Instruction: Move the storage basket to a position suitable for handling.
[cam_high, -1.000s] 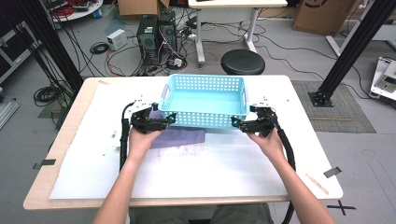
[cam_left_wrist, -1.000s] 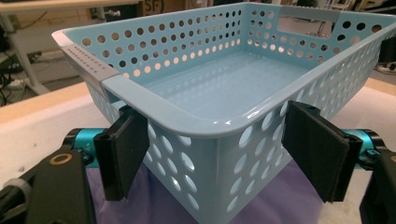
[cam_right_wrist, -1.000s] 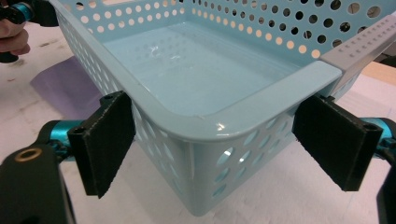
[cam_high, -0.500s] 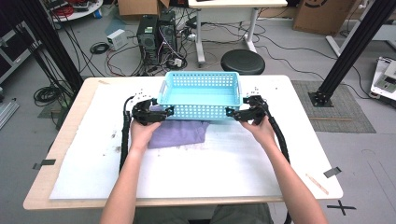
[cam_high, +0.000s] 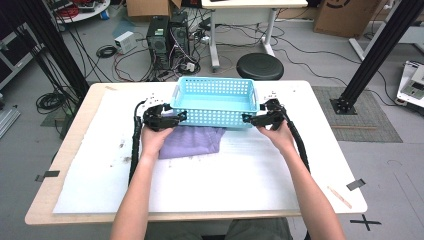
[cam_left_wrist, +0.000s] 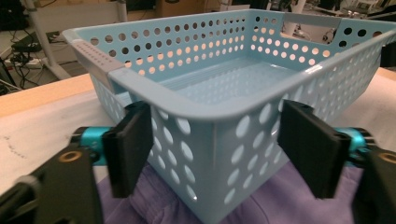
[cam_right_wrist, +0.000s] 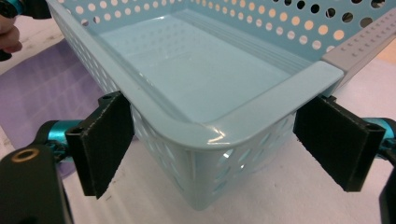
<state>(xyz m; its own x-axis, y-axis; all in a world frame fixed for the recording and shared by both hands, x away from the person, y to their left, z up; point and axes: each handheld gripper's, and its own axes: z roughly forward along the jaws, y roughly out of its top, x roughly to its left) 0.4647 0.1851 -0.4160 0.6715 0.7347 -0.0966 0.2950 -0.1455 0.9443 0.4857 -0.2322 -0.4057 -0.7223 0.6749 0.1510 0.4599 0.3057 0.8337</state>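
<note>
The left tool (cam_high: 176, 118) stood open, its jaws straddling the near-left corner of the light blue perforated basket (cam_high: 216, 102). The right tool (cam_high: 250, 119) stood open likewise around the near-right corner. The basket sat in the upper middle of the high view, on the desk (cam_high: 300, 175), its near edge over a purple cloth (cam_high: 192, 142).

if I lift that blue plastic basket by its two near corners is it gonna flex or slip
The basket looks empty and thin-walled with perforated sides, so probably light and slightly flexible. Its smooth, rounded corners could slip between the pads. Lift both sides evenly.
</note>
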